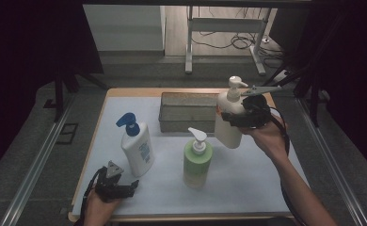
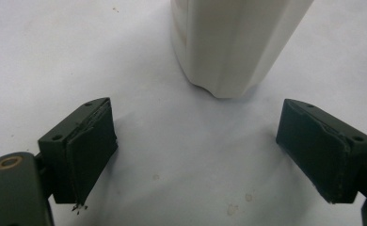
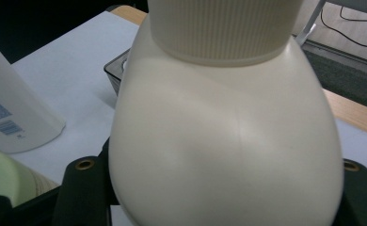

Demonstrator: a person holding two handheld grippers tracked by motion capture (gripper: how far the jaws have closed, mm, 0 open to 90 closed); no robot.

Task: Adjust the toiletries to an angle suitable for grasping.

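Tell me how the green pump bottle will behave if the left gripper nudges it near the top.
The green pump bottle stands tall on a narrow base, so a high nudge would probably tip it. Its smooth plastic may slide on the white mat. Its fill, hence its weight, can't be judged.

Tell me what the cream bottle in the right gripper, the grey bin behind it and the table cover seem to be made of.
Cream bottle: likely plastic, smooth with a soft sheen, and a finely ribbed collar. Right gripper is clamped on it. Grey bin: looks like metal, perhaps mesh, with a dull finish; too small to be sure. Table cover: a matte white sheet, lightly speckled, possibly paper or vinyl.
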